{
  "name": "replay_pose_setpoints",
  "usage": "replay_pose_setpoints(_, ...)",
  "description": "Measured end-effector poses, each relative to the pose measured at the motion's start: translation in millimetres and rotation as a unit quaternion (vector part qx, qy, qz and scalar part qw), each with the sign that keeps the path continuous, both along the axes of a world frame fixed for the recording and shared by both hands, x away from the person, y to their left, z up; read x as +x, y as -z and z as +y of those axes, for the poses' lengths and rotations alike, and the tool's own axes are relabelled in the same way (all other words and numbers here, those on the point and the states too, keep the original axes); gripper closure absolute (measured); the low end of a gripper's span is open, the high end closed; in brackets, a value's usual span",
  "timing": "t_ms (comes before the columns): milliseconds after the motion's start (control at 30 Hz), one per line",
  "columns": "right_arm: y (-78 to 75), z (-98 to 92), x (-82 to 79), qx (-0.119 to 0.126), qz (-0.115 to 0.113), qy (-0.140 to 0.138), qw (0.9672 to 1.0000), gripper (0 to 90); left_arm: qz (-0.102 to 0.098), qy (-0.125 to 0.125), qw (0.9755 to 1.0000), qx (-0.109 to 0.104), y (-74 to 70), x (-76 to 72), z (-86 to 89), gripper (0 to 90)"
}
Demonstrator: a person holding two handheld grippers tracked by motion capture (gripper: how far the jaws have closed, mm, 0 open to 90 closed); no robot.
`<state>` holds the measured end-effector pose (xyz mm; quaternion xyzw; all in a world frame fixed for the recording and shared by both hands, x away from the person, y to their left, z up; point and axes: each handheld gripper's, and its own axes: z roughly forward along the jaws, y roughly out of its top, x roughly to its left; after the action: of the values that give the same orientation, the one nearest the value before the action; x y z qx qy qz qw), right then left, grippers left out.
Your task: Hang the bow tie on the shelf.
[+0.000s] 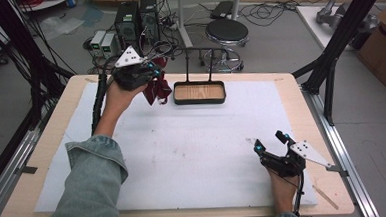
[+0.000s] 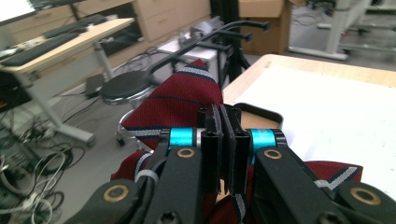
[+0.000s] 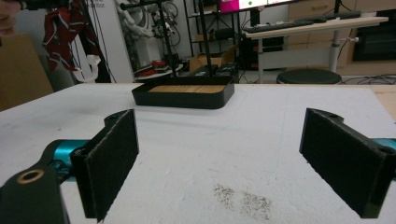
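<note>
The left gripper [image 1: 151,73] is raised at the table's far left, its 2 jaws clamped together on dark red striped cloth [image 1: 156,89], the denim-sleeved forearm [image 1: 92,181] stretched forward. The right gripper [image 1: 269,142] sits low at the near right, jaws spread wide, held by the right hand [image 1: 283,181].

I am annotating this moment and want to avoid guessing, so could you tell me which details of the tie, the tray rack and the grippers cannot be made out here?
- Striped tie: bunched in the left gripper; its full length is hidden.
- Rack above the tray: too thin in the high view to count arms.
- Right gripper: body cut off by the bottom edge.
</note>
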<state>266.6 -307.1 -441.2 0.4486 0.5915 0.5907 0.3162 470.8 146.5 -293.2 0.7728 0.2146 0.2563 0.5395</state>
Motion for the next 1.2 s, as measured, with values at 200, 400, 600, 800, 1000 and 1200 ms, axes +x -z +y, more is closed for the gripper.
replay_pose_setpoints(200,0.1,-0.4,0.6,-0.001,-0.003,0.0,1.0,10.8,-0.014,0.025,0.9995,0.014,-12.3,14.1,-20.0,86.7)
replay_pose_setpoints(400,0.2,-0.4,0.7,-0.001,-0.003,0.0,1.0,10.8,-0.022,0.023,0.9993,0.018,-20.8,31.8,-30.8,86.7)
replay_pose_setpoints(600,0.2,-0.2,0.7,0.0,-0.002,-0.001,1.0,10.8,-0.022,0.015,0.9995,0.017,-24.8,47.6,-33.2,86.6)
replay_pose_setpoints(800,0.3,0.1,0.6,0.001,0.001,-0.003,1.0,10.8,-0.018,0.009,0.9996,0.019,-24.5,62.1,-37.1,86.6)
replay_pose_setpoints(1000,0.4,0.1,0.8,0.001,0.001,-0.004,1.0,10.8,-0.004,-0.022,0.9992,0.032,-15.0,73.6,-32.2,86.5)
replay_pose_setpoints(1200,0.4,0.1,1.3,-0.001,0.0,-0.005,1.0,10.8,0.017,-0.058,0.9978,0.028,2.3,79.6,-19.2,86.3)
